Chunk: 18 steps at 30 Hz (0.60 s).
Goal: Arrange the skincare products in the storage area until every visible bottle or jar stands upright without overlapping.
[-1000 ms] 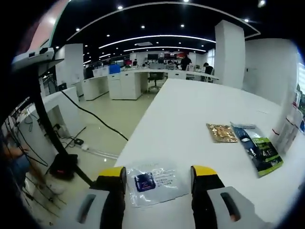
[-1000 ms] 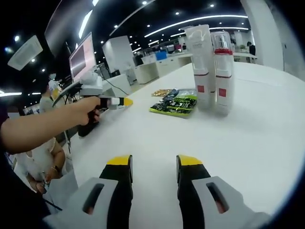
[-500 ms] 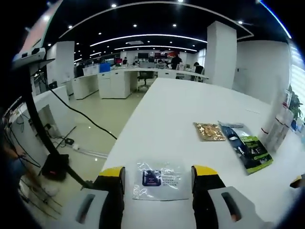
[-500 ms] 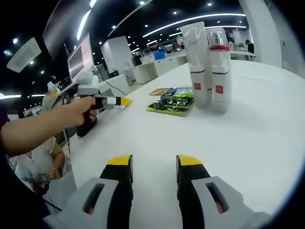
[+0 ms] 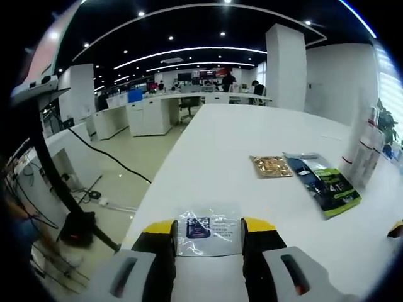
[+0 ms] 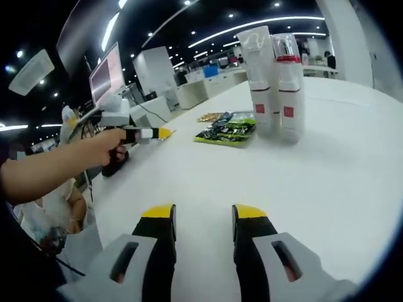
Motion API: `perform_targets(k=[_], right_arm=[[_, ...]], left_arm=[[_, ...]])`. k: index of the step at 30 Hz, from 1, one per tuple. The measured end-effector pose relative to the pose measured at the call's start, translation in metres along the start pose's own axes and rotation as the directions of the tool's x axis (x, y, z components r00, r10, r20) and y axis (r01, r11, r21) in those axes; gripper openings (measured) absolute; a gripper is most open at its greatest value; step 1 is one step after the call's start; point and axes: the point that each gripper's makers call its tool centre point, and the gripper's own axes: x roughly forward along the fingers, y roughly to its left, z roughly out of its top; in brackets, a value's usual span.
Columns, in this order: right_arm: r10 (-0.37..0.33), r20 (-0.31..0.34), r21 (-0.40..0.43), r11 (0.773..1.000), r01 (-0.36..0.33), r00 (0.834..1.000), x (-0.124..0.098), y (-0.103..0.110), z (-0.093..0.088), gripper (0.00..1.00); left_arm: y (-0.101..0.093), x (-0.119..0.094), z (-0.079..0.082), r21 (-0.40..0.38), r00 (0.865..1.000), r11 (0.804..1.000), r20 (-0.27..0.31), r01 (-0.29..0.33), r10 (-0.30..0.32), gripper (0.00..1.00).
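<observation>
1. The clear sample sachet point(image 5: 208, 227) lay flat at the bottom centre of the left gripper view, between the parted, empty jaws of the left gripper point(image 5: 206, 233), which was nearer to it.
2. The right gripper point(image 6: 201, 220) hung released over bare white table point(image 6: 315, 182).
3. Upper right of the right gripper view: two skincare bottles point(image 6: 272, 82), upright and touching.
4. Three flat sachets counted: clear, gold sachet point(image 5: 272, 166), green sachet point(image 5: 327, 187).
</observation>
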Motion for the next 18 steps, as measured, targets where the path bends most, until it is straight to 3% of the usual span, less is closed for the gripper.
perform_targets(k=[1, 3, 4, 7, 11, 15, 17, 18], right_arm=[[-0.001, 0.007, 0.005, 1.0, 0.001, 1.0, 0.0, -0.001, 0.001, 0.33], [-0.007, 0.012, 0.01, 1.0, 0.007, 1.0, -0.001, -0.003, 0.001, 0.34], [-0.009, 0.012, 0.011, 1.0, 0.008, 1.0, -0.001, -0.003, 0.001, 0.34], [-0.007, 0.019, 0.01, 1.0, 0.007, 1.0, -0.002, -0.004, 0.002, 0.35], [-0.009, 0.034, 0.01, 1.0, 0.009, 0.999, -0.005, -0.004, 0.004, 0.34], [-0.01, 0.04, 0.008, 1.0, 0.01, 0.999, -0.006, -0.004, 0.005, 0.34], [-0.01, 0.04, 0.01, 1.0, 0.009, 0.999, -0.007, -0.003, 0.004, 0.34], [-0.01, 0.041, 0.01, 1.0, 0.009, 0.999, -0.007, -0.003, 0.004, 0.34]], left_arm=[[0.0, 0.0, 0.0, -0.002, 1.0, 1.0, 0.0, 0.001, -0.001, 0.41], [0.0, -0.002, 0.001, -0.013, 1.0, 1.0, -0.001, 0.008, -0.008, 0.21], [-0.004, -0.005, 0.001, -0.041, 0.999, 0.999, -0.006, 0.031, -0.031, 0.19], [-0.004, -0.006, 0.002, -0.029, 1.0, 0.999, -0.009, 0.025, -0.025, 0.24], [-0.005, -0.007, 0.001, -0.125, 1.0, 0.992, -0.012, 0.019, -0.021, 0.46], [-0.024, -0.005, -0.001, -0.013, 0.999, 0.999, -0.026, 0.037, -0.037, 0.58], [-0.027, -0.004, -0.004, 0.051, 0.999, 0.998, -0.033, 0.029, -0.028, 0.58], [-0.03, -0.006, -0.01, 0.072, 0.997, 0.996, -0.063, 0.044, -0.039, 0.55]])
